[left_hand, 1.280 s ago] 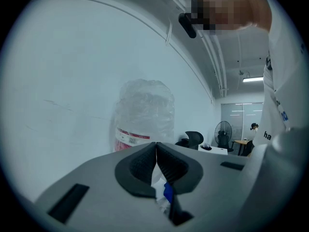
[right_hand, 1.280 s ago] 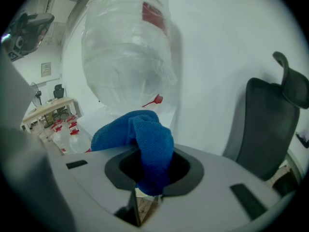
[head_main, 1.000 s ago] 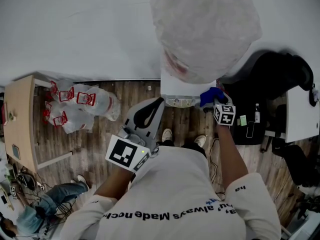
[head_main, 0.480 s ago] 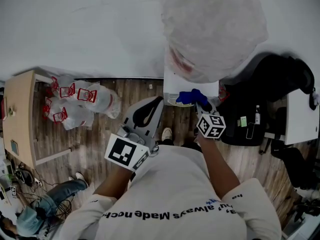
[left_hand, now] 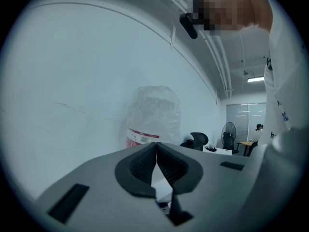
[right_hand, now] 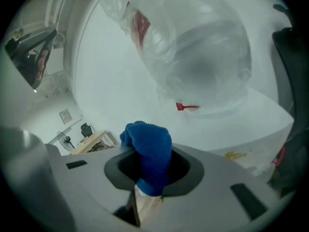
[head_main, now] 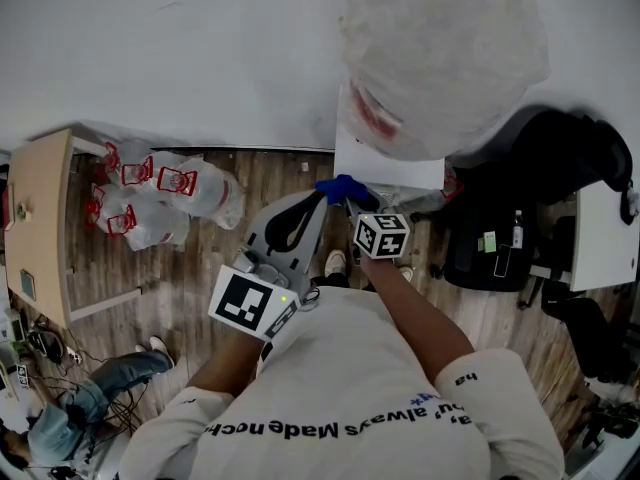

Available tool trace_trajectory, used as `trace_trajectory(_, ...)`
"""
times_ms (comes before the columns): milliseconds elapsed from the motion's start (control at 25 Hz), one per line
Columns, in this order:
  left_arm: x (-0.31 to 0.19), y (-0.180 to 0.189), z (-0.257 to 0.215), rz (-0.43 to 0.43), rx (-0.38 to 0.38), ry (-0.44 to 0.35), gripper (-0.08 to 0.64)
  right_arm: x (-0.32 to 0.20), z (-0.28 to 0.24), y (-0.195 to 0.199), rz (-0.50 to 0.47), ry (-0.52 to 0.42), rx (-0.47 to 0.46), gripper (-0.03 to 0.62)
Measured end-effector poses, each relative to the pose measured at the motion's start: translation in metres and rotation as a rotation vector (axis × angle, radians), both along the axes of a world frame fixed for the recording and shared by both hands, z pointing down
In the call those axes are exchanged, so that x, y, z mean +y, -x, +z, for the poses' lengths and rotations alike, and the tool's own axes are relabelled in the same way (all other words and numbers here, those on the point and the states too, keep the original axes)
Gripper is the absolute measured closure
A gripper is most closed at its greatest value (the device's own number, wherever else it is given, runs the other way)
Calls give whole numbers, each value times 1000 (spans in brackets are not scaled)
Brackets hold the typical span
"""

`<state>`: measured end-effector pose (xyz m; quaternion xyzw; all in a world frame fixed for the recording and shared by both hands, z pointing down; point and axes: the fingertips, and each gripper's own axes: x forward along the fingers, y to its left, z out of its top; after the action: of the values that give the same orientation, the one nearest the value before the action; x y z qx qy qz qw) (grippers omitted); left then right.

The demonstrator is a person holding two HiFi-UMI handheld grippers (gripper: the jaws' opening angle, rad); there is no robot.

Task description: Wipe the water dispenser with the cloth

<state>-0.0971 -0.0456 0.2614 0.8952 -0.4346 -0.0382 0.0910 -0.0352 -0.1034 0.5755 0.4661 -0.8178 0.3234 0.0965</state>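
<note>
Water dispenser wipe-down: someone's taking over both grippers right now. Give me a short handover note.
Right gripper: shut on the blue cloth, held at the near left corner of the water dispenser, under its bottle; contact unclear.
Left gripper: shut, empty, held back from the dispenser.
Done: cloth picked up; how much is wiped cannot be told.
Left: wipe the dispenser's surfaces.

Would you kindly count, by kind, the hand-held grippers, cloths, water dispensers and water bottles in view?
Hand-held grippers: 2, the left hand-held gripper and the right hand-held gripper
Blue cloth: 1
Water dispenser: 1
Water bottle: 1
Total: 5
</note>
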Motion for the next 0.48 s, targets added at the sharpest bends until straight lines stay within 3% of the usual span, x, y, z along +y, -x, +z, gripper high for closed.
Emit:
trace_trajectory(200,1,9,1,-18,-3,4,540,-6,31,16,15,82,-6,500)
trace_trajectory(480,3,18,4,-36,-6,10,540,-12,58,6,72,134,26,500)
